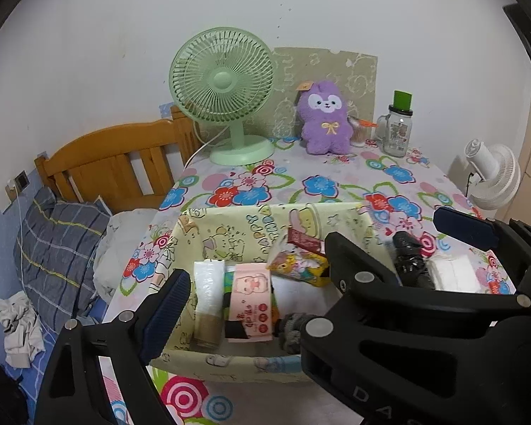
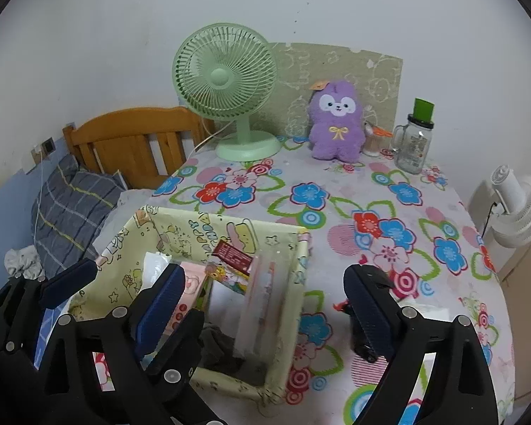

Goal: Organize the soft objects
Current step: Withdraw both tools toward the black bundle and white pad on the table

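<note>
At the bottom of both views the left gripper (image 1: 255,276) and the right gripper (image 2: 265,301) are seen with jaws released; nothing is pressed between the pads of either. In the right view a blurred pale packet (image 2: 262,297) is caught in the gap between the right jaws, over the box (image 2: 293,304), touched by neither pad; it is judged to be dropping or already lying inside.

The box, cream and cartoon-printed, is set at the near left of the table (image 2: 336,184), presumably as the collecting place. It is already stocked: a white roll (image 1: 209,283), a pink-labelled pack (image 1: 249,301), a yellow carton (image 1: 297,265), a red packet (image 1: 302,239) and a grey scrunchie (image 1: 293,329) are seen inside. To its right on the cloth, a black object (image 1: 410,262) and a white tissue pack (image 1: 453,272) lie just beside each other, outside the box; the tissue pack is judged a likely next item.

The box's near-left corner sits close to the table edge, beyond which the bed (image 1: 63,241) is seen at lower left. Open cloth is left across the middle. At the far edge, against the wall, a green fan (image 2: 226,78), a purple plush (image 2: 336,124) and a glass jar (image 2: 416,145) stand upright, well apart from the box.
</note>
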The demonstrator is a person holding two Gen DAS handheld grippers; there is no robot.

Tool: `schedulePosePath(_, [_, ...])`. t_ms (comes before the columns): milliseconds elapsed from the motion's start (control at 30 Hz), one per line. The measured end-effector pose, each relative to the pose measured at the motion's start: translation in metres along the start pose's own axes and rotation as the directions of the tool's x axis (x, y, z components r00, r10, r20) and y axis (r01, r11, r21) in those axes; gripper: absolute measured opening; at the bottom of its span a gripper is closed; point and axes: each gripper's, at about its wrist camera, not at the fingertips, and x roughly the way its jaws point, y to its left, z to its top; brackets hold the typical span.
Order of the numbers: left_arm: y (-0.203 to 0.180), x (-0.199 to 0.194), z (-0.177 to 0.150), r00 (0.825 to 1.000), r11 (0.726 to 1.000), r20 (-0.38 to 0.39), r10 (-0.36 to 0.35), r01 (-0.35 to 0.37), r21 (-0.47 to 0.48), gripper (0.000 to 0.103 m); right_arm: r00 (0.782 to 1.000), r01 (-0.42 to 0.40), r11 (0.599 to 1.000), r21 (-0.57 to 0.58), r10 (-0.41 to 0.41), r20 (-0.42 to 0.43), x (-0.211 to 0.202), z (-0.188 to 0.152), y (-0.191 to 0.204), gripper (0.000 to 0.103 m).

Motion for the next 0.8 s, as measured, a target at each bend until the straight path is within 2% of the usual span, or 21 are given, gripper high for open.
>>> schedulePosePath(800, [-0.057,-0.053,0.004,0.996,0.997,0.081,-0.049,0.044,0.057,0.092,0.994,0.064,0.998,0.022,-0.066,0.083,-0.072,-0.008,-0.048,0.094])
